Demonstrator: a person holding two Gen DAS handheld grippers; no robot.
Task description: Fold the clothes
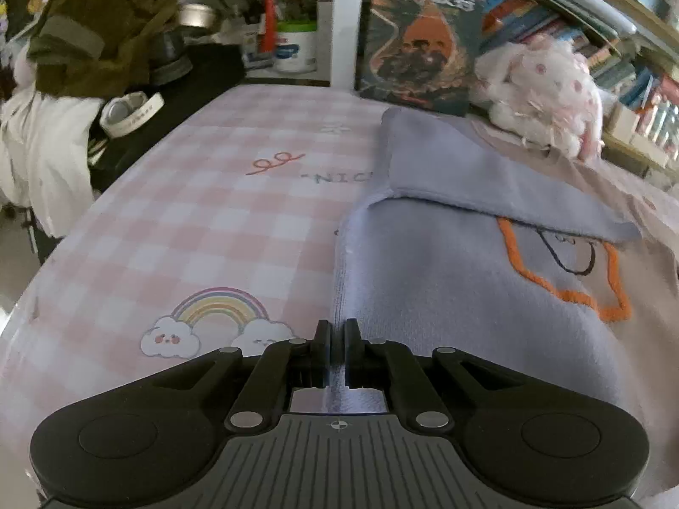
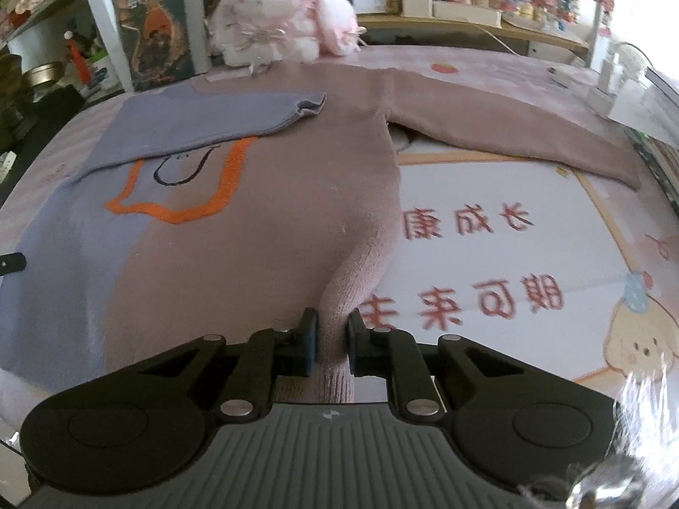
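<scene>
A two-tone sweater (image 2: 237,220), lilac on one half and dusty pink on the other with an orange outline on the chest, lies flat on the table. Its lilac sleeve (image 2: 220,118) is folded across the chest; the pink sleeve (image 2: 509,131) lies stretched out to the right. My left gripper (image 1: 337,339) is shut on the lilac hem corner (image 1: 424,288). My right gripper (image 2: 333,335) is shut on the pink hem corner, which bunches up between the fingers.
A pink checked, cartoon-printed cloth (image 1: 203,220) covers the table. A white plush toy (image 2: 276,12) and a leaning book (image 2: 155,29) sit at the far edge by the sweater's collar. Clothes pile (image 1: 97,29) and headphones (image 1: 127,112) lie off left. Shelves stand behind.
</scene>
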